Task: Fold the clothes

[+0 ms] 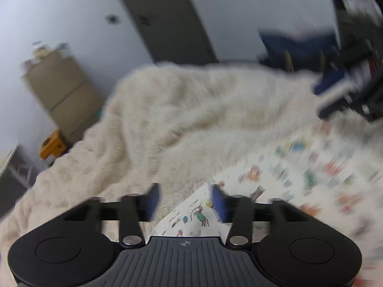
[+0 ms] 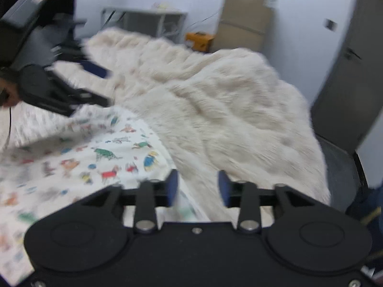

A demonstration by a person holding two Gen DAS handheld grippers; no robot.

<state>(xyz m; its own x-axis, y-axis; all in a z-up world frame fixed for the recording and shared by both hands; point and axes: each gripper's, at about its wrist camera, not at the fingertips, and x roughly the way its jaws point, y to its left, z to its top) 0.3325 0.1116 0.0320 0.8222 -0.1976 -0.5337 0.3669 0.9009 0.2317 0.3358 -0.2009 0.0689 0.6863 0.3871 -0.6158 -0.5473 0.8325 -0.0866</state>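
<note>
A white garment printed with small colourful animals (image 1: 299,167) (image 2: 83,155) lies spread on a fluffy cream blanket (image 1: 179,110) (image 2: 227,107). My left gripper (image 1: 185,201) is open just above the garment's left edge, and a corner of the cloth lies under the gap with neither blue pad pressing on it. My right gripper (image 2: 198,187) is open over the garment's right edge, where cloth meets blanket. Each gripper shows blurred in the other's view: the left gripper (image 2: 103,85) at the upper left, the right gripper (image 1: 323,98) at the far right, both with fingers apart.
The blanket covers a bed. Stacked cardboard boxes (image 1: 62,91) (image 2: 244,19) and a yellow box (image 1: 51,146) (image 2: 199,39) stand by the far wall, beside a grey door (image 1: 167,16) (image 2: 347,71). A metal frame shelf (image 2: 153,21) is behind. A person's hand (image 2: 9,95) grips the left tool.
</note>
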